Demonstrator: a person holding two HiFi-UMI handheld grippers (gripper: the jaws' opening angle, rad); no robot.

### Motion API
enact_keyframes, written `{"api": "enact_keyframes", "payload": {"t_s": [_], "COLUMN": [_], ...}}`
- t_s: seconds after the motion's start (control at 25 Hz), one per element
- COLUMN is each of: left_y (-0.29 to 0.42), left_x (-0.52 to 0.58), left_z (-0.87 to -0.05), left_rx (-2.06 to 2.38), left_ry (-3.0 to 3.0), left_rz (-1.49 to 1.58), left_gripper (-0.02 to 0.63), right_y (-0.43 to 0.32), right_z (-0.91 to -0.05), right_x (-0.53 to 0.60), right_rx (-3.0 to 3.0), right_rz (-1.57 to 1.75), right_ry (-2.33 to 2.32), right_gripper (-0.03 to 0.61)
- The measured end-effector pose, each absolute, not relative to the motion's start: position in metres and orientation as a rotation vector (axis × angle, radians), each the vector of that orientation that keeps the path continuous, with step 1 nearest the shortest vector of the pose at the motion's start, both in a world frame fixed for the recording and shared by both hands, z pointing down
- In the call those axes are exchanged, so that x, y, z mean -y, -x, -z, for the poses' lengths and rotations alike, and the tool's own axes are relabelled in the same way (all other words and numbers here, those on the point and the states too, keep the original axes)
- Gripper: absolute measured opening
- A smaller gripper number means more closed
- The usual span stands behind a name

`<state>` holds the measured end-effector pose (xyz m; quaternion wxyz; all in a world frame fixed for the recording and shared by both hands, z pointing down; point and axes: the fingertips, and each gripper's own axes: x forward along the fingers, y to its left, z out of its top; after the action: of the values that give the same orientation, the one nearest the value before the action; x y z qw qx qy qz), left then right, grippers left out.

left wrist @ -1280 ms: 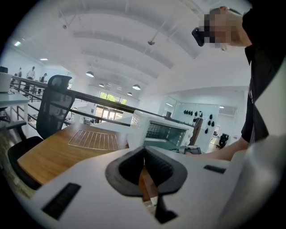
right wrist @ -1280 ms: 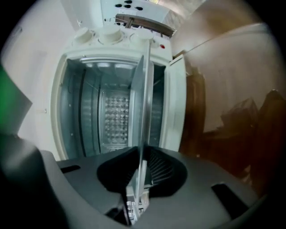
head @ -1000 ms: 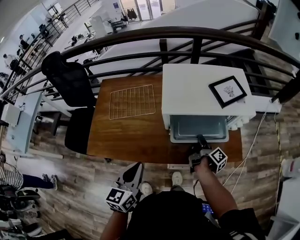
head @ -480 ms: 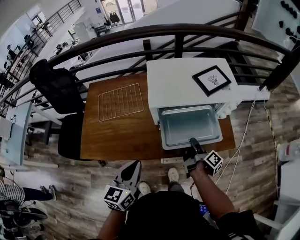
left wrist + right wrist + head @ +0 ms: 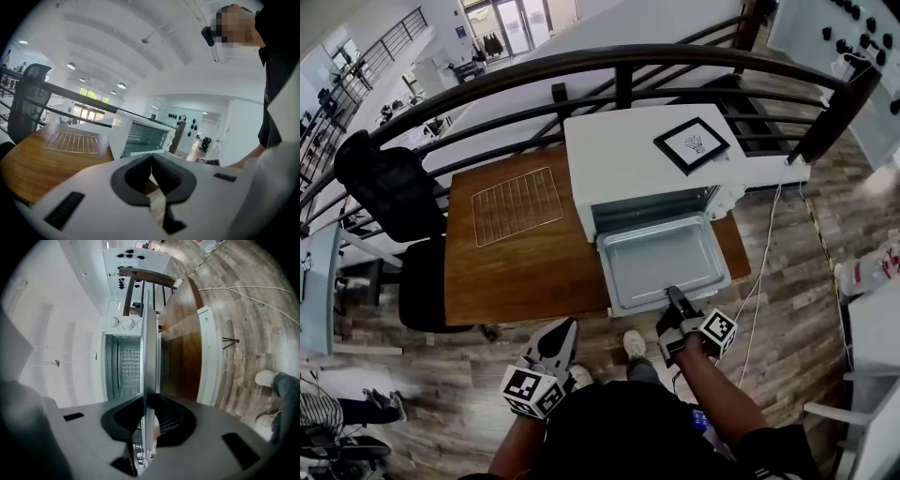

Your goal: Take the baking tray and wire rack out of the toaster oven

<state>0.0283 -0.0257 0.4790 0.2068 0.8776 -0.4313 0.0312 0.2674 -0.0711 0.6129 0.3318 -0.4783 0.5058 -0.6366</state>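
Wooden table point(image 5: 516, 272) by a dark railing point(image 5: 581, 66). The smooth grey metal tray point(image 5: 661, 267) is now mostly out of the white oven point(image 5: 628, 159); a second ago only its front showed. Your right gripper point(image 5: 673, 296) clamps the tray's near rim. Your left gripper point(image 5: 151, 164) has its jaws together with nothing between them. The gridded rack point(image 5: 517, 204) lies flat ahead of them, to their left. The print in the frame point(image 5: 692, 144) on the oven top is illegible.

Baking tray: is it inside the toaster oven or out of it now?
Mostly out. The baking tray sticks far out of the toaster oven, its far edge at the mouth; the right claw grips its near rim.
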Motion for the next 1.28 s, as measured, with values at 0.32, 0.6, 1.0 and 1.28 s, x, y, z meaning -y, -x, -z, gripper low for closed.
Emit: {"api": "enact_keyframes", "payload": {"t_s": [0.32, 0.6, 1.0, 1.28], "left_y": [-0.013, 0.023, 0.099, 0.152], "left_x": [0.012, -0.008, -0.033, -0.052], "left_z": [-0.482, -0.491, -0.498, -0.498], "left_rx": [1.108, 1.085, 1.197, 1.350], "left_ry": [-2.481, -2.488, -2.445, -2.362], "left_rz": [-0.063, -0.061, -0.031, 0.021], "left_gripper": [0.012, 0.012, 0.012, 0.012], "right_y": [-0.234, -0.188, -0.103, -0.039], "right_z": [-0.605, -0.608, -0.621, -0.623], "right_x": [0.028, -0.008, -0.025, -0.025], "right_rx": [-1.357, -1.381, -1.436, -1.583], "right_rz": [1.652, 1.661, 1.757, 1.879], "right_ry": [1.266, 1.262, 1.199, 1.121], "right_gripper": [0.064, 0.064, 0.066, 0.067]}}
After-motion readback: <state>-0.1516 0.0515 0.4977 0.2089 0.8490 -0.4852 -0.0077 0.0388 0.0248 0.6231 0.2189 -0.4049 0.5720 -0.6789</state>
